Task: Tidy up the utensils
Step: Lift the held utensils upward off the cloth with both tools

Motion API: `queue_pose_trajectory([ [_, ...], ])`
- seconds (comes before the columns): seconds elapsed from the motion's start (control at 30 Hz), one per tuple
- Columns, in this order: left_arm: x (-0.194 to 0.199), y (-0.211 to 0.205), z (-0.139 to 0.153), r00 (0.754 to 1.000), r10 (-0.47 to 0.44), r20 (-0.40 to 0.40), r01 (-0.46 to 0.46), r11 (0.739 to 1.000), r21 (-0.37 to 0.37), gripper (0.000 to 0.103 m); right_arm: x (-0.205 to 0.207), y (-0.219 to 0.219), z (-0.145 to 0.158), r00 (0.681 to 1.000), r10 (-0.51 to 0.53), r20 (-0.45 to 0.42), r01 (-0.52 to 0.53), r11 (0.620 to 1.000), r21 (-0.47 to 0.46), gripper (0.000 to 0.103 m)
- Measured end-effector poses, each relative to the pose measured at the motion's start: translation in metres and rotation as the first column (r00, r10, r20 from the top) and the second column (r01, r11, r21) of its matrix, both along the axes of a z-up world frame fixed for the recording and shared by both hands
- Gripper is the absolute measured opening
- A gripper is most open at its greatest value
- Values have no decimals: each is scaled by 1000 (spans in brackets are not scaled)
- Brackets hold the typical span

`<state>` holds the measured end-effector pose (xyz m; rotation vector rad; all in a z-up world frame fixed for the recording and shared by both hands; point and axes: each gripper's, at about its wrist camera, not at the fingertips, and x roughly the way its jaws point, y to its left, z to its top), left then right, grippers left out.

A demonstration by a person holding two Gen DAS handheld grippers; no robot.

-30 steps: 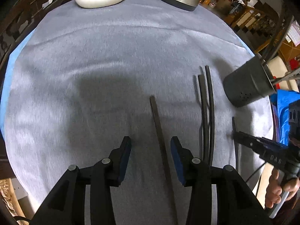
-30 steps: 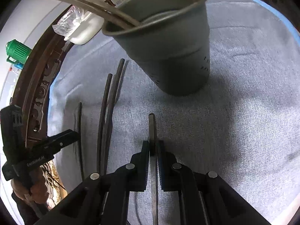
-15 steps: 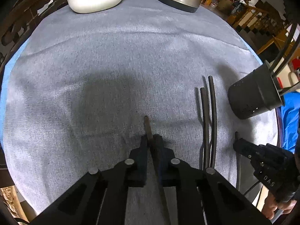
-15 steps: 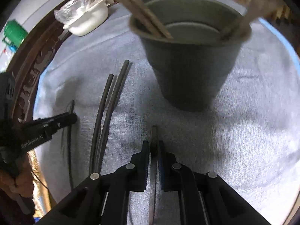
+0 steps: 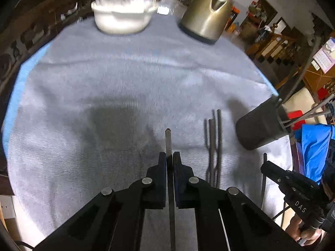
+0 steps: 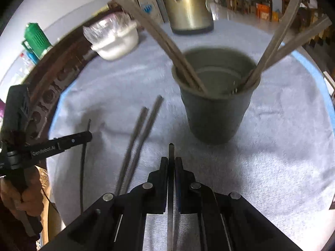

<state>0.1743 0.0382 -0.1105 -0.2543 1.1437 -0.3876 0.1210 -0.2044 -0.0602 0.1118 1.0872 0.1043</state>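
In the left wrist view my left gripper [image 5: 169, 156] is shut on a dark chopstick [image 5: 168, 138], whose tip pokes out past the pads above the grey cloth [image 5: 104, 79]. My right gripper [image 6: 171, 161] is likewise shut on another dark chopstick [image 6: 171, 149], just short of the dark cup [image 6: 215, 113]. That cup holds several chopsticks leaning on its rim. A few loose chopsticks [image 6: 140, 138] lie on the cloth between the two grippers. From the left wrist the cup [image 5: 259, 125] stands at the right, with the right gripper [image 5: 278, 173] in front of it.
A white bowl [image 5: 123, 18] covered with plastic film and a metal kettle [image 5: 207, 16] stand at the table's far edge. A dark carved wooden rim [image 6: 48, 96] runs along the left. A person's hand [image 6: 12, 190] grips the left tool's handle.
The left jaws closed on the chopstick that lay between them. Both grippers have lifted with their chopsticks, and the right one has backed off from the cup.
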Motion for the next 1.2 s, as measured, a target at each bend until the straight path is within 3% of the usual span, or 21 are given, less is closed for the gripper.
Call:
queue_pose_trajectory([
  [0.23,-18,-19,46,992,-7,128,-1,998,65,6,-18,12,28,990,21,138,-27,999,37,6],
  [0.5,-35,-29,68,981,-30,192,10,995,104,6,-27,10,53,975,9,222,-27,997,75,6],
  [0.57,-34,-27,66,984,-32,176,14,995,104,6,-32,9,55,975,7,220,-25,997,78,6],
  [0.73,-15,-2,31,1000,-3,10,2,999,47,7,-35,2,45,985,-23,174,11,998,69,6],
  [0.87,0,22,0,993,57,-103,-53,998,42,7,-32,-9,39,985,-59,159,41,993,111,6],
  [1.0,10,24,-14,987,62,-149,-55,997,48,8,-30,-10,39,984,-64,166,44,991,123,6],
  [1.07,13,14,-15,988,30,-154,-23,998,50,12,-30,-10,39,984,-63,168,42,991,126,6],
  [1.13,18,0,-17,987,2,-161,9,998,65,30,-31,-10,39,984,-58,170,37,992,125,6],
  [1.2,20,-9,-21,985,-9,-171,24,996,82,32,-31,-10,39,983,-57,172,37,992,121,6],
])
